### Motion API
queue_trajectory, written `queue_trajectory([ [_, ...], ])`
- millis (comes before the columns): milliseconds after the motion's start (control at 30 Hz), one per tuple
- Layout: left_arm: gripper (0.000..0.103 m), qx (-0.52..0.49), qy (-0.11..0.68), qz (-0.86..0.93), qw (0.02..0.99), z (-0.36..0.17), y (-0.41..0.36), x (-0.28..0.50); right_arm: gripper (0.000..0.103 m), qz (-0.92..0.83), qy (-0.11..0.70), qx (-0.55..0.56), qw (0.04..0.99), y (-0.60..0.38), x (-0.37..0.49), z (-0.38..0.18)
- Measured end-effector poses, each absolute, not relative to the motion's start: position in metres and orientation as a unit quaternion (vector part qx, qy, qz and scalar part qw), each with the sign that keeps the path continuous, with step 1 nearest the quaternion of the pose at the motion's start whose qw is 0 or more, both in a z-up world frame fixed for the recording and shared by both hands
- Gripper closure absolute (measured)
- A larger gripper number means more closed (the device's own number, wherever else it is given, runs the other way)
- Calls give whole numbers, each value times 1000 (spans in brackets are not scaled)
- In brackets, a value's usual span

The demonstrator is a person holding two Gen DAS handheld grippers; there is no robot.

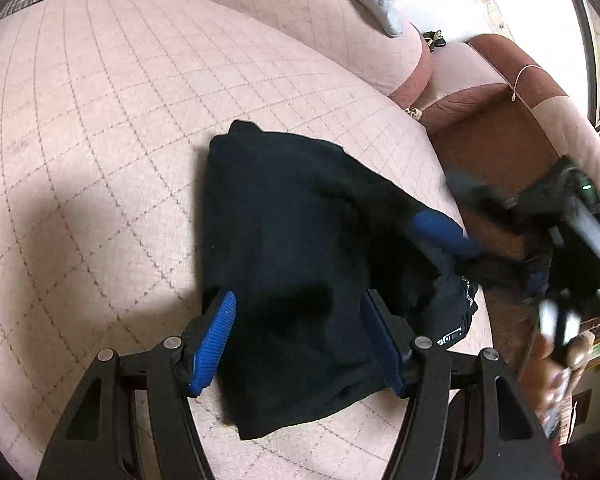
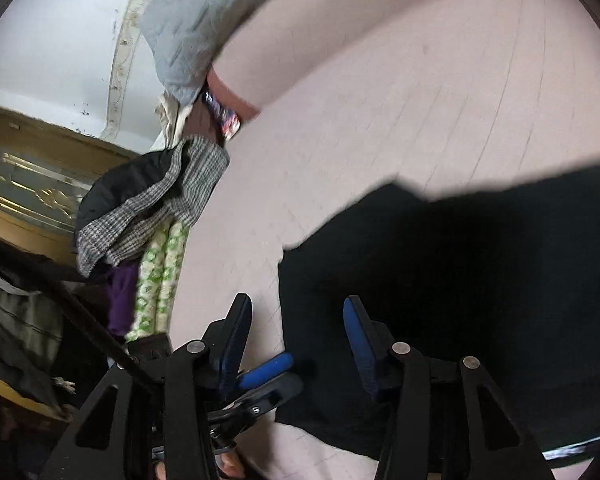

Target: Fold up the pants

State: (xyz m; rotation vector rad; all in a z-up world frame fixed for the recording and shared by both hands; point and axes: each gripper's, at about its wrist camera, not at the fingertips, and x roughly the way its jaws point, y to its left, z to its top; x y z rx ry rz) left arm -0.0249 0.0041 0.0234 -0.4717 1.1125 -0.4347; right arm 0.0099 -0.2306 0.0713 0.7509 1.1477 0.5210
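Hovering left gripper [image 1: 300, 344] over near end of folded pants [image 1: 300, 264], jaws apart, gripping nothing. Pants sit on pink quilted cushion [image 1: 100, 120], right end right at cushion edge. My right gripper [image 1: 456, 220] spread, empty, at that end. Risk: snagging loose fold, dragging bundle off edge.
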Motion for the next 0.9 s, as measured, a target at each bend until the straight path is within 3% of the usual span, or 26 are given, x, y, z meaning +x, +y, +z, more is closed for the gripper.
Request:
queue_trajectory([
  [67, 39, -213, 516, -204, 804, 26, 6, -29, 53, 203, 540, 345, 740, -234, 8, 48],
  [133, 39, -206, 517, -202, 806, 27, 1, -32, 67, 164, 533, 356, 750, -251, -1, 35],
  [233, 39, -204, 526, -192, 803, 24, 15, -37, 70, 75, 518, 336, 783, -287, -24, 36],
  [400, 39, -217, 522, -195, 801, 20, 22, -41, 59, 34, 491, 300, 817, -295, -43, 68],
  [467, 35, -215, 519, -194, 804, 19, 17, -41, 55, 67, 487, 281, 824, -286, -39, 84],
  [633, 31, -168, 505, -189, 825, 22, -5, -50, 55, 172, 509, 242, 808, -226, -4, 96],
  [733, 32, -145, 495, -180, 837, 21, -10, -60, 55, 231, 550, 224, 771, -176, 17, 85],
  [833, 32, -150, 494, -179, 838, 22, -9, -63, 44, 228, 582, 212, 751, -154, 36, 59],
  [900, 32, -160, 501, -189, 829, 24, -2, -63, 46, 178, 595, 193, 760, -158, 42, 38],
])
